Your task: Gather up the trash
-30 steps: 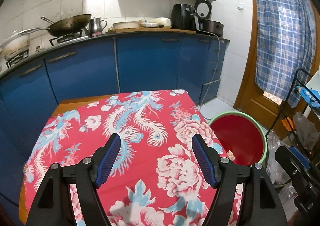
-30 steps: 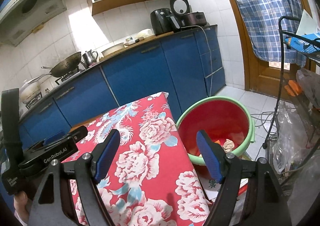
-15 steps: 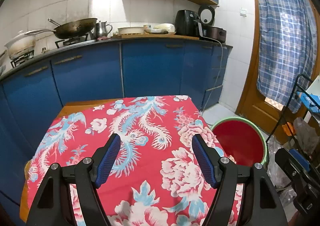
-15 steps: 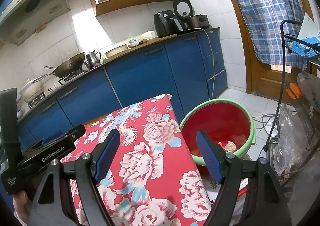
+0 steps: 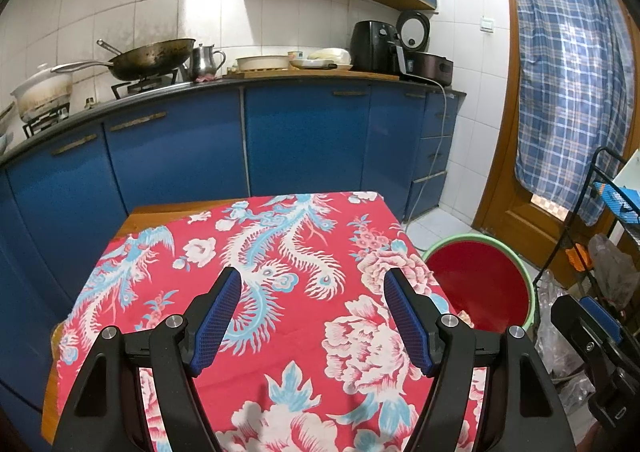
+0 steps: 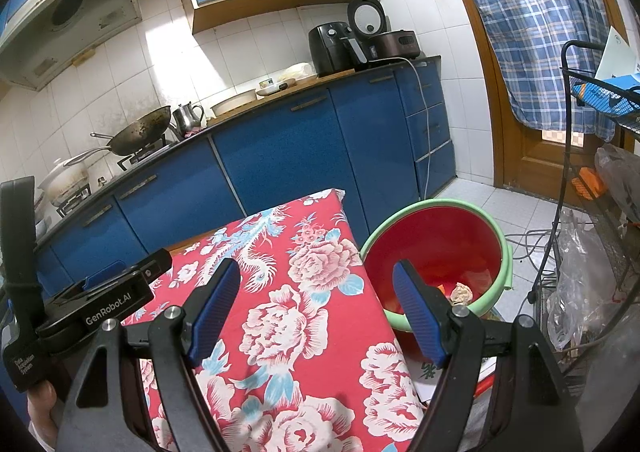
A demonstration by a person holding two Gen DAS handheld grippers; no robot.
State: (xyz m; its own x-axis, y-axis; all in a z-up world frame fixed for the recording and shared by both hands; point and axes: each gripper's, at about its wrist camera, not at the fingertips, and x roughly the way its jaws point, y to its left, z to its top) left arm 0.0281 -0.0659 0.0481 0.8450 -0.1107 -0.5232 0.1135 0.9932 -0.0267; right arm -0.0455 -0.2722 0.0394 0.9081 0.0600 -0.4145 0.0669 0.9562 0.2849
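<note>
A red bucket with a green rim [image 6: 496, 230] stands on the floor right of the table; it also shows in the left wrist view [image 5: 530, 292]. A crumpled paper wad [image 6: 461, 292] and orange scraps lie in its bottom. My left gripper [image 5: 312, 292] is open and empty above the red floral tablecloth [image 5: 280, 252]. My right gripper [image 6: 316, 284] is open and empty above the table's right edge, beside the bucket. No trash shows on the cloth. The left gripper's body [image 6: 100, 304] shows at left in the right wrist view.
Blue kitchen cabinets [image 5: 300, 140] run behind the table, with a wok [image 5: 152, 58], kettle and appliances on the counter. A black wire rack [image 6: 588, 156] with plastic bags stands at the right. A door with a plaid curtain [image 5: 568, 72] is behind the bucket.
Both grippers have tilted up and drawn back a little, so more of the cabinets and wall shows. Both stay open and empty.
</note>
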